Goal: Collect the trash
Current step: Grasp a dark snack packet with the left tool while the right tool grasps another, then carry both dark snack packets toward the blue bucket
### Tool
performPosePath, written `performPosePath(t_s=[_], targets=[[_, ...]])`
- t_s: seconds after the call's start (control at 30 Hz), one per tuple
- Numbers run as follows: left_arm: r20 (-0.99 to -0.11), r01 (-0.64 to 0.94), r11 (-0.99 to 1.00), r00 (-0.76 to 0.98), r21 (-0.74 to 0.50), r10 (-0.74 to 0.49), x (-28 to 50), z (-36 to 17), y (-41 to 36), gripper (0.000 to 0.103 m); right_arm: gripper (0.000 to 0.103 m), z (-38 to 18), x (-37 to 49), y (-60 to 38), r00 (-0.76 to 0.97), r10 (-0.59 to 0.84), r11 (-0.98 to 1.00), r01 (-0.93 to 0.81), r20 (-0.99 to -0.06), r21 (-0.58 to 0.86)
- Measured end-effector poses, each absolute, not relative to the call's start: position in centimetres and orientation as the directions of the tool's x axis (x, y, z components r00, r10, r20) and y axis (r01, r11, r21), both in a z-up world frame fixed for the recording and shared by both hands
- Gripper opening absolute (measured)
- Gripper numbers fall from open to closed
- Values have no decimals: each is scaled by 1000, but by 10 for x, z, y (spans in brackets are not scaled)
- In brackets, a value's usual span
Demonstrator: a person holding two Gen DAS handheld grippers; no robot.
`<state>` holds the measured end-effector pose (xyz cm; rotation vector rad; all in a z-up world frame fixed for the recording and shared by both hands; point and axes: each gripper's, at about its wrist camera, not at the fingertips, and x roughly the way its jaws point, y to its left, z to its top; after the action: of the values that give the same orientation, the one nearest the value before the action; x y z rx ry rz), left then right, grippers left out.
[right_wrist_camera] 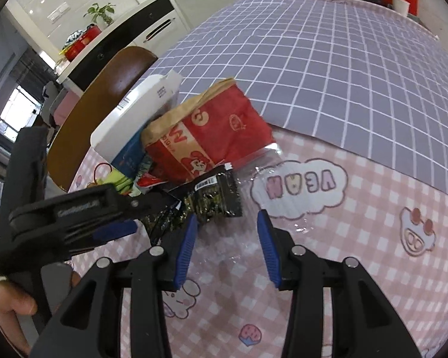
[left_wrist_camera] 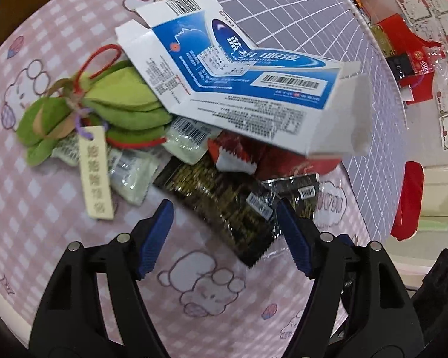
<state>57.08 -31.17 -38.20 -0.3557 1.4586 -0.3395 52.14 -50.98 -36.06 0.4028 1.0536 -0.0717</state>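
A heap of trash lies on the pink checked tablecloth (left_wrist_camera: 59, 208). On top is a flattened blue and white carton (left_wrist_camera: 239, 68). Beside it lie a green fabric sachet (left_wrist_camera: 119, 104) with a wooden tag (left_wrist_camera: 95, 176), pale green wrappers (left_wrist_camera: 131, 176) and a dark gold-flecked wrapper (left_wrist_camera: 218, 197). My left gripper (left_wrist_camera: 224, 208) hangs open over that dark wrapper, one finger on each side, pads apart from it. In the right wrist view a red paper bag (right_wrist_camera: 212, 128) leans on the carton (right_wrist_camera: 134, 119). My right gripper (right_wrist_camera: 227, 216) is open just right of the dark wrapper (right_wrist_camera: 212, 197), over clear plastic film (right_wrist_camera: 262, 161).
A grey grid-patterned cloth (right_wrist_camera: 343, 59) covers the far part of the table. A brown chair back (right_wrist_camera: 104, 104) stands behind the heap at the table's edge. Red packaging (left_wrist_camera: 409, 47) lies beyond the table. The left gripper (right_wrist_camera: 134, 214) and a hand (right_wrist_camera: 12, 301) are at the left.
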Motion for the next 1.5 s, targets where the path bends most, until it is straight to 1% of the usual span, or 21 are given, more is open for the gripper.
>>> performPosePath(t_s=[0.03,0.1,0.13,0.17,0.2,0.23,0.27,0.47,0.57,0.63,0.67,0.7,0.73,0.77,0.83,0.97,1.0,1.1,1.23,1.37,1.5], targets=[[-901,16,905,86,-426,-425,572,-383,-313,70,46,-360,522,-509,500,137,927,240,-855,289],[-906,23,911,96,-413,-413,573,-382,-313,62,52,-362,526,-506,504,145,930,225,-851,292],[-907,25,912,105,-409,-409,574,-382,-312,51,53,-362,528,-505,505,147,930,222,-851,292],[-906,24,912,108,-410,-410,576,-381,-312,43,54,-363,531,-503,505,148,931,220,-851,292],[-901,27,907,107,-419,-420,577,-381,-310,39,55,-365,534,-502,503,147,931,220,-852,291],[-900,32,907,111,-421,-422,578,-379,-308,31,55,-367,537,-500,502,147,931,221,-853,290],[-900,41,908,118,-417,-419,578,-378,-307,27,56,-369,539,-499,501,147,931,221,-853,290],[-892,58,902,133,-427,-431,570,-370,-294,23,57,-383,554,-494,486,157,926,230,-860,299],[-888,54,898,131,-438,-441,563,-369,-286,22,57,-385,558,-489,487,134,936,223,-863,271],[-887,52,897,131,-440,-443,558,-369,-280,21,48,-384,559,-483,483,101,948,218,-870,232],[-886,51,895,131,-442,-445,556,-369,-279,21,39,-385,560,-483,482,104,948,216,-870,233],[-885,48,895,133,-444,-446,554,-368,-276,21,33,-384,560,-482,486,103,949,215,-868,232],[-884,48,894,135,-446,-448,552,-367,-274,20,31,-383,560,-480,488,94,953,209,-868,220],[-881,50,892,137,-450,-452,551,-366,-272,20,25,-381,560,-479,488,89,958,198,-868,210],[-876,53,888,145,-457,-460,547,-362,-266,19,20,-379,561,-476,485,92,962,180,-869,203],[-863,55,877,161,-477,-479,539,-355,-254,18,15,-373,557,-468,487,119,963,154,-865,220],[-859,55,874,167,-482,-484,537,-352,-249,18,10,-371,555,-465,488,133,961,149,-863,232],[-851,51,870,187,-490,-491,530,-345,-232,18,7,-362,546,-454,491,168,956,129,-855,262],[-842,39,867,218,-498,-493,516,-334,-203,18,7,-348,532,-432,497,200,957,86,-844,278],[-832,18,863,255,-506,-493,494,-322,-164,17,6,-330,517,-391,511,243,954,29,-825,299],[-815,-16,852,302,-523,-495,464,-309,-107,17,6,-311,498,-338,523,302,944,-49,-797,326]])
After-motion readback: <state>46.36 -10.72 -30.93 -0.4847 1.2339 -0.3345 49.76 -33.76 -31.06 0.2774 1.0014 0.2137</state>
